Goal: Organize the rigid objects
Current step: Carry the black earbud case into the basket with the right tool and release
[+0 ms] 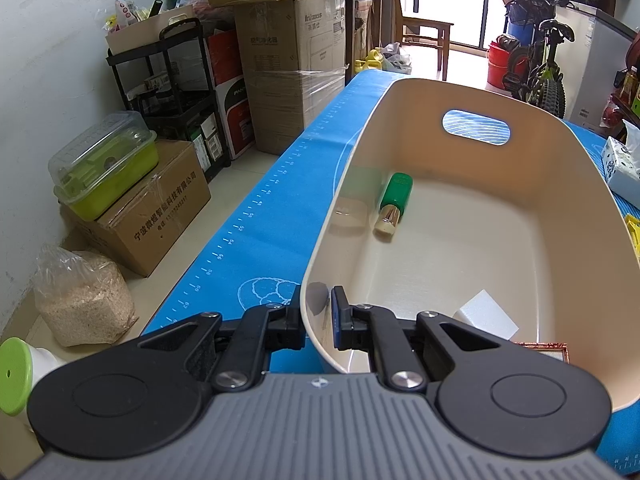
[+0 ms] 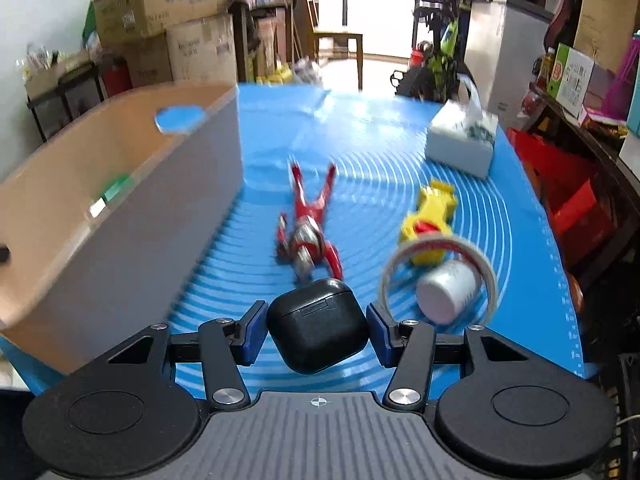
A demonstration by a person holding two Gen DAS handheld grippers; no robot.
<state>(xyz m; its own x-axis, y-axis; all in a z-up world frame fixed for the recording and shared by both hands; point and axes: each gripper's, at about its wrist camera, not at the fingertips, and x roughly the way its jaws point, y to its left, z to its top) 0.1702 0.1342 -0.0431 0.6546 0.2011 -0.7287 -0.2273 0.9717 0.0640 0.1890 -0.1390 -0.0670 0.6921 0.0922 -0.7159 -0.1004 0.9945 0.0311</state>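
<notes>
Right gripper clamps a black earbud case between its blue pads, just right of the beige bin. Left gripper pinches the bin's near rim; a green-capped bottle lies inside.

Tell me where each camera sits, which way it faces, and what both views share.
Left wrist: on the left gripper, looking down into the bin; its fingers clamp the near rim.
Right wrist: on the right gripper, looking down over the blue mat; its fingers hold a black case.
Shared: bin, mat, tissue pack.
</notes>
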